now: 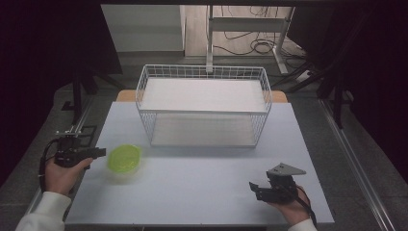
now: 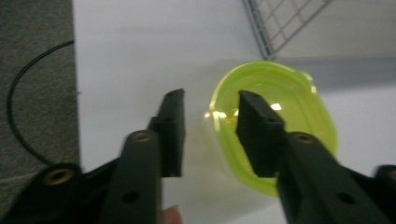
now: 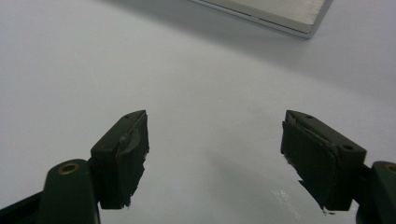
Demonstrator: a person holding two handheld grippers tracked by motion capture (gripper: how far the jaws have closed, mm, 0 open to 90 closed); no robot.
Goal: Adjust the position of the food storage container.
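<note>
A translucent lime-green plastic container (image 1: 124, 159) stands on the white table (image 1: 202, 183) at the left. My left gripper (image 1: 102, 152) reaches it from the left edge. In the left gripper view, the near wall of the container (image 2: 299, 102) lies between the jaws of that gripper (image 2: 210, 95). One jaw is over the inside and the other outside, with a gap on each side of the wall. My right gripper (image 1: 253, 190) rests at the front right, pointing left. Its jaws (image 3: 215, 114) stand wide apart over bare table.
A white wire basket (image 1: 144, 82) with a flat white floor stands at the back middle of the table. Its base corner (image 3: 280, 11) shows at the top of the right gripper view. Grey floor and a black cable (image 2: 18, 93) lie left of the table.
</note>
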